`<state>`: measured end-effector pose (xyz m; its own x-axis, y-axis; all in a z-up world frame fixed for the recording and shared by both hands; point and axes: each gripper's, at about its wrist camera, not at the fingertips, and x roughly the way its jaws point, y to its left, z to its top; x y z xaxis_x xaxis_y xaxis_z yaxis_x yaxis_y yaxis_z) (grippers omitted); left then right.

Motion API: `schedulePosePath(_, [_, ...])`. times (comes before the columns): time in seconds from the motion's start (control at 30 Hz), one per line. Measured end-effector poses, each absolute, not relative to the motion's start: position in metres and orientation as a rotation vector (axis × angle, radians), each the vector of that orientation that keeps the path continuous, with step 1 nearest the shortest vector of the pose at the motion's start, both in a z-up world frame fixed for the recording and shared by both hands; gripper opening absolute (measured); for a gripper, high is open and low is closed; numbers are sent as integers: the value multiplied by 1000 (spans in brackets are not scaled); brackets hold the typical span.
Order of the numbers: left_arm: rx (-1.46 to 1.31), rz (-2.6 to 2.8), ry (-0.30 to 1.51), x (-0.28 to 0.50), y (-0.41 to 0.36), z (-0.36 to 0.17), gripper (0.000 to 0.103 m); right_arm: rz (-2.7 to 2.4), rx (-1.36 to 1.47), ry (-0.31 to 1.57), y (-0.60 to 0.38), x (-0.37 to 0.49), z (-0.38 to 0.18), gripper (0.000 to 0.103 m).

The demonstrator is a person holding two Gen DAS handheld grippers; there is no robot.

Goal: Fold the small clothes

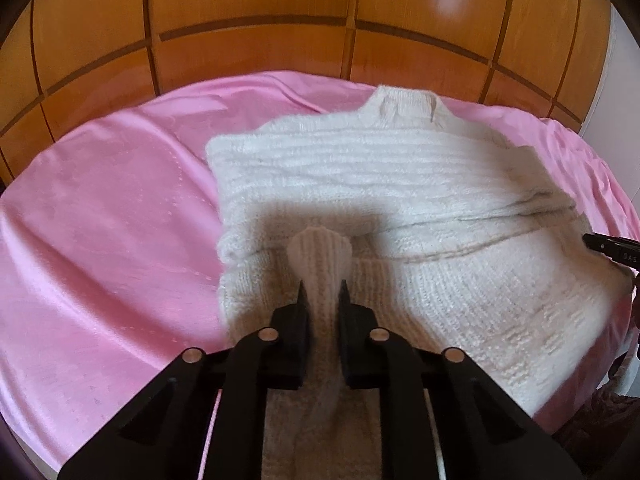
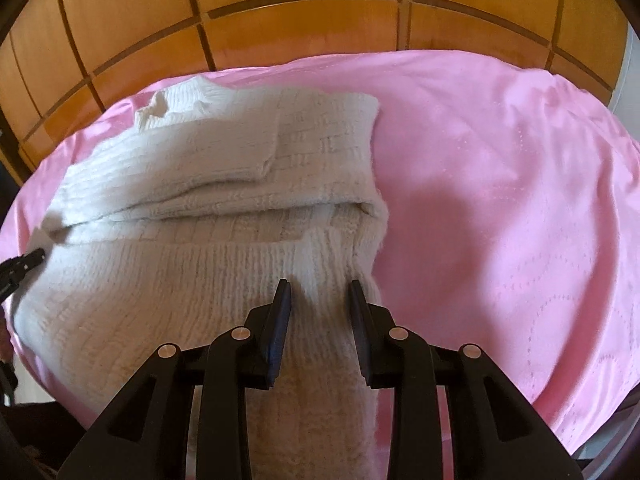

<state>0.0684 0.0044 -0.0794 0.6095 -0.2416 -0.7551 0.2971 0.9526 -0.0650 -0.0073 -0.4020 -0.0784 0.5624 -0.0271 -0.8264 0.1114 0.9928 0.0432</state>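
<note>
A cream knitted sweater (image 1: 360, 168) lies on a pink sheet (image 1: 112, 208), collar toward the headboard, sleeves folded in over the body. My left gripper (image 1: 323, 287) is shut on the sweater's bottom hem at its left corner, with a bunch of knit sticking up between the fingers. My right gripper (image 2: 321, 286) is shut on the hem at the right corner of the sweater (image 2: 208, 168), and the hem lifts off the sheet between both grippers. The right gripper's tip also shows in the left wrist view (image 1: 608, 246), and the left gripper's tip shows in the right wrist view (image 2: 24, 264).
The pink sheet (image 2: 500, 184) covers a bed. A glossy wooden panelled headboard (image 1: 256, 40) rises behind it. Bare sheet lies to the left of the sweater and to its right. Dark objects sit past the bed edge at the lower right (image 1: 600, 420).
</note>
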Motion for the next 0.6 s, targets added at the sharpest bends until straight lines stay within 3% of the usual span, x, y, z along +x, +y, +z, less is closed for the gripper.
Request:
schedulePosePath(0.07, [80, -310, 846, 64, 4, -76, 10, -72, 63, 975, -397, -8, -78, 8])
schedulePosePath(0.13, [73, -309, 838, 61, 6, -73, 9, -76, 27, 972, -391, -9, -76, 6])
schedulePosePath(0.43, [45, -353, 758, 52, 22, -25, 8, -65, 76, 794, -387, -15, -4, 5])
schedulePosePath(0.6, [21, -355, 748, 90, 24, -6, 8, -50, 79, 721, -393, 19, 29, 5])
